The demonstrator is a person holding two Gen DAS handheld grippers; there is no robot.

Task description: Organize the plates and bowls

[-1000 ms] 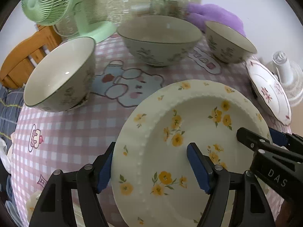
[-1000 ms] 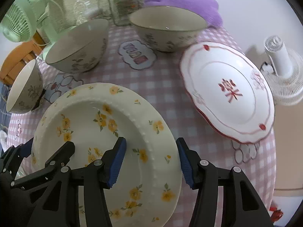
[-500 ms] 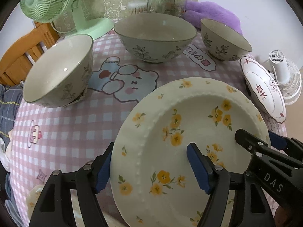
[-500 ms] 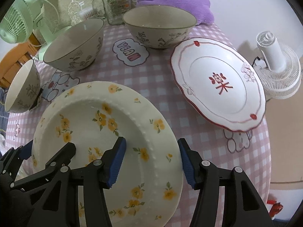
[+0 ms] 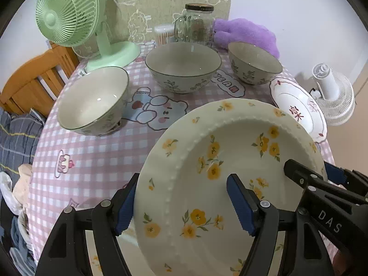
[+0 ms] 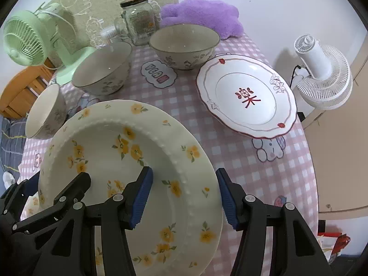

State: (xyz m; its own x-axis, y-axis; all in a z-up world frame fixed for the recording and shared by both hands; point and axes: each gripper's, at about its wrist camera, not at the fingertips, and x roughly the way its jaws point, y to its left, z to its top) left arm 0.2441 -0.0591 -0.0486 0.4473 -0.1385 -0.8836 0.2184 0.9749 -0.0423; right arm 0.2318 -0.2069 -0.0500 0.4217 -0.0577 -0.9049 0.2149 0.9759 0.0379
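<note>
Up comes the yellow-flower plate [image 5: 230,172] off the table [image 5: 92,156], left gripper [image 5: 184,204] and right gripper [image 6: 184,197] each pinching a rim between their fingers. Likely headed for the red-trimmed plate [image 6: 246,96].

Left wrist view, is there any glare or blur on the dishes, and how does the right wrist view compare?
Left wrist view: sharp, with small glints inside the nearest bowl; fisheye bending curves the table edge. Right wrist view: equally sharp, soft even light, the yellow-flowered plate free of glare, dark vignette in the corners.
</note>
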